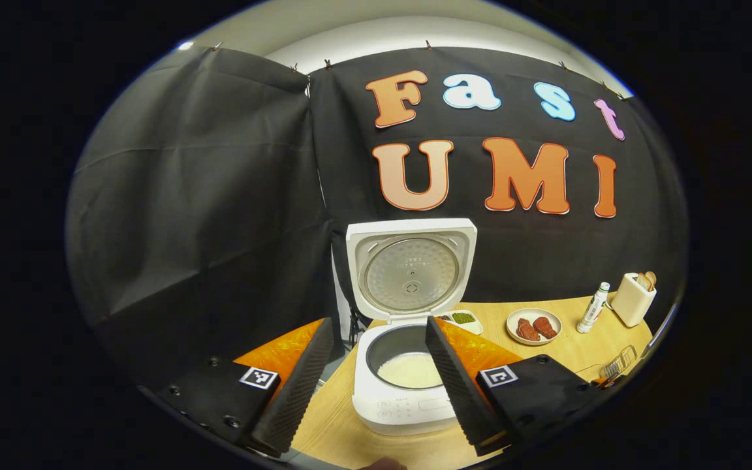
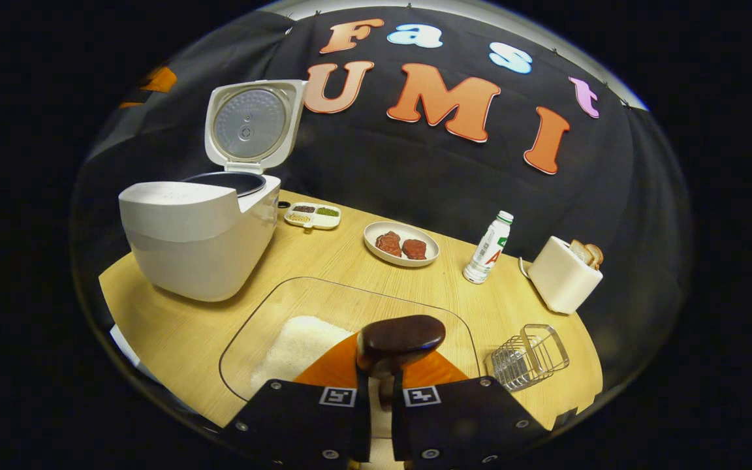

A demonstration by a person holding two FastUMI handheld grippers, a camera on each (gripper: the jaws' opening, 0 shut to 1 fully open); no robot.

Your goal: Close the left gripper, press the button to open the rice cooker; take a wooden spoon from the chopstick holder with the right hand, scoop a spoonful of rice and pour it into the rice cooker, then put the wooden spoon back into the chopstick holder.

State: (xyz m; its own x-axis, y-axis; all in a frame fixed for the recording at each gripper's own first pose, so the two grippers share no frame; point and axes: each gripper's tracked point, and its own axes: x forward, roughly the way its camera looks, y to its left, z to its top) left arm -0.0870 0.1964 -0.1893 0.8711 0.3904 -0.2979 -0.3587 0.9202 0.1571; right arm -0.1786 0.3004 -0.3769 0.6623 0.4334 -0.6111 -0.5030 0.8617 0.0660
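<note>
The white rice cooker [image 1: 408, 405] stands in front of me with its lid [image 1: 410, 269] raised, and white rice lies in the inner pot [image 1: 410, 371]. My left gripper [image 1: 379, 324] hangs open before it, one finger on each side of the pot, holding nothing. In the right gripper view the cooker [image 2: 200, 241] is at the left. My right gripper [image 2: 380, 382] is shut on the handle of the dark wooden spoon [image 2: 402, 339]. The spoon's bowl points forward above a clear glass tray [image 2: 441, 320] that holds a heap of rice [image 2: 297, 346]. The wire chopstick holder [image 2: 529, 359] stands just to the right.
On the wooden table [image 2: 173, 326] are a plate of red meat [image 2: 402, 245], a small divided dish of beans [image 2: 314, 215], a white bottle [image 2: 488, 248] and a toaster with bread [image 2: 562, 274]. The table's edge runs close along the near side.
</note>
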